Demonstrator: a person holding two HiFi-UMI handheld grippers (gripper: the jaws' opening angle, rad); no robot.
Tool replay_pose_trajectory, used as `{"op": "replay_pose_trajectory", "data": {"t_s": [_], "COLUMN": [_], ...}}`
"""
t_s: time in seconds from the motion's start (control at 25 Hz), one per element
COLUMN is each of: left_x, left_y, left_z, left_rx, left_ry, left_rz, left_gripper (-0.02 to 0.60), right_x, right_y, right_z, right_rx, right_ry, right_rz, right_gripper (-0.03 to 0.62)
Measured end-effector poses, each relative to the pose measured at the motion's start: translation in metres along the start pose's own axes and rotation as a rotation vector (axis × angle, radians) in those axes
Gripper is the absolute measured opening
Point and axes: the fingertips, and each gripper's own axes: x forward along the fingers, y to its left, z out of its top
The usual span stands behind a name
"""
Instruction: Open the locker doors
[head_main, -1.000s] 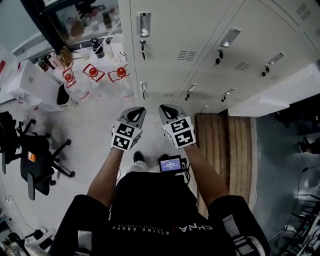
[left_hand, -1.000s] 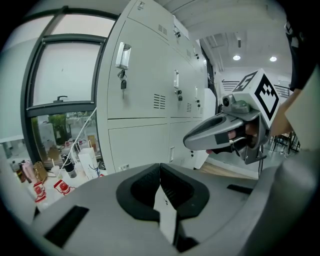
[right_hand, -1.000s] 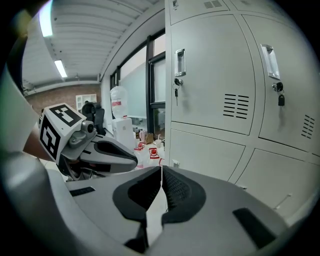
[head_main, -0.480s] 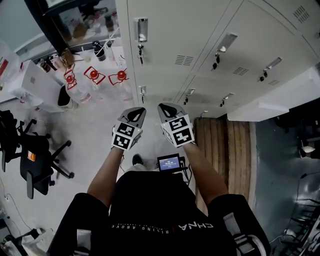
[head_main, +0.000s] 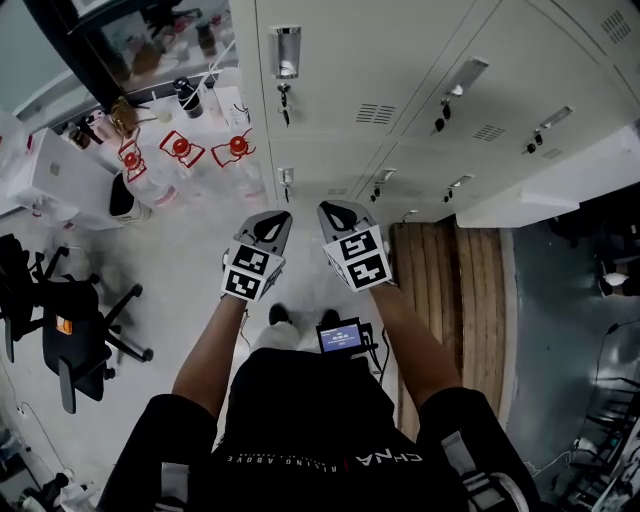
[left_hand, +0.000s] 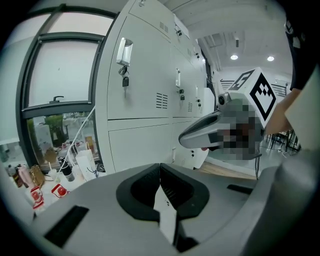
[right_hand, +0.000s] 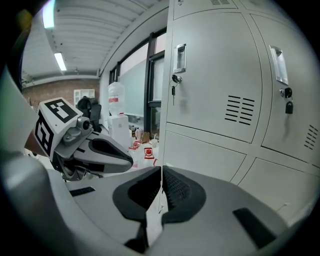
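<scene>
A bank of white lockers (head_main: 400, 70) stands ahead with every door closed. The leftmost upper door (head_main: 340, 70) has a metal handle (head_main: 287, 50) with a key (head_main: 285, 98) hanging under it. That door also shows in the left gripper view (left_hand: 140, 85) and the right gripper view (right_hand: 215, 80). My left gripper (head_main: 272, 224) and right gripper (head_main: 335, 212) hang side by side, well short of the lockers and touching nothing. Both are shut with nothing between the jaws, as seen up close for the left gripper (left_hand: 160, 172) and the right gripper (right_hand: 161, 176).
A black office chair (head_main: 70, 320) stands at the left. Red-and-white items (head_main: 180, 148) and a white box (head_main: 60, 175) sit on the floor by the window. A wooden platform (head_main: 450, 290) lies before the right lockers. A small screen (head_main: 340, 335) hangs at the person's waist.
The head view has drifted slightly. Both grippers stay side by side, shut, in almost the same place.
</scene>
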Motion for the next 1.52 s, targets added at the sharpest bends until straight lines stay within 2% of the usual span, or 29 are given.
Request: {"op": "replay_pose_trajectory", "data": {"t_s": [0.12, 0.4, 0.64, 0.76, 1.04, 1.16, 1.32, 1.52], "left_x": [0.007, 0.043, 0.08, 0.097, 0.142, 0.162, 0.186, 0.208], "left_y": [0.005, 0.003, 0.001, 0.01, 0.034, 0.048, 0.071, 0.085], "left_z": [-0.013, -0.051, -0.113, -0.14, -0.19, -0.216, -0.238, -0.264], "left_rx": [0.003, 0.009, 0.028, 0.022, 0.04, 0.032, 0.007, 0.04], "left_ry": [0.019, 0.045, 0.065, 0.064, 0.024, 0.005, -0.023, -0.065], "left_rz": [0.002, 0.039, 0.029, 0.046, 0.082, 0.123, 0.171, 0.179], "left_gripper": [0.02, 0.02, 0.02, 0.02, 0.02, 0.02, 0.02, 0.02], "right_x": [0.005, 0.029, 0.059, 0.079, 0.139, 0.165, 0.198, 0.231], "right_y": [-0.003, -0.013, -0.017, -0.021, -0.036, -0.039, -0.044, -0.044], "right_z": [-0.005, -0.044, -0.091, -0.116, -0.177, -0.201, -0.217, -0.233], "right_rx": [0.008, -0.011, -0.103, -0.072, -0.01, -0.018, -0.012, -0.045], "right_ry": [0.004, -0.002, -0.029, -0.033, -0.053, -0.085, -0.136, -0.197], "right_rz": [-0.009, 0.045, 0.055, 0.054, 0.034, 0.023, 0.02, 0.01], "right_gripper": [0.034, 0.034, 0.034, 0.034, 0.034, 0.034, 0.034, 0.034]}}
